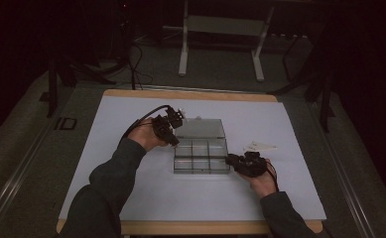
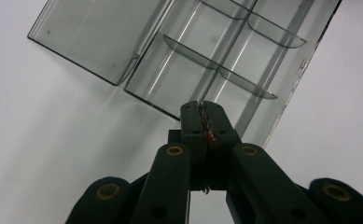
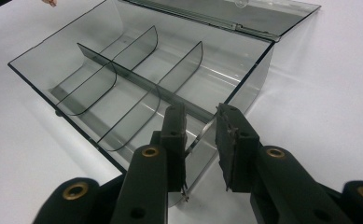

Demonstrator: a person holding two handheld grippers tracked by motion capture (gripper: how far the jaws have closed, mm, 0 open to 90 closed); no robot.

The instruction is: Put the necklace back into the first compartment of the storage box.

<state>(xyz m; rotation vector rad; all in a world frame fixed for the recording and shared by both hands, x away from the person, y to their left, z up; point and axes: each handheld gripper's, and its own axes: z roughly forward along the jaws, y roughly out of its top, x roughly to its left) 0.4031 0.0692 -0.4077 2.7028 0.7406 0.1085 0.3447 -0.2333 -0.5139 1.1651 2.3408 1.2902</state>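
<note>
Clear plastic organizer box [image 1: 201, 152] lies open in the middle of the white table [image 1: 131, 193], lid flat behind. It looks light, stiff and slippery. The right gripper [image 3: 201, 122] grips its corner wall, a good hold. The left gripper [image 2: 202, 112], closed, pinches a thin chain [image 2: 204, 122] over a compartment.

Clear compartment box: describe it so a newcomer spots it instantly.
On the white table, look at its middle, between the two grippers. The clear compartment box lies there, lid flipped open away from the person. Its smoky see-through walls and six-cell divider grid set it apart from the white scrap nearby.
</note>
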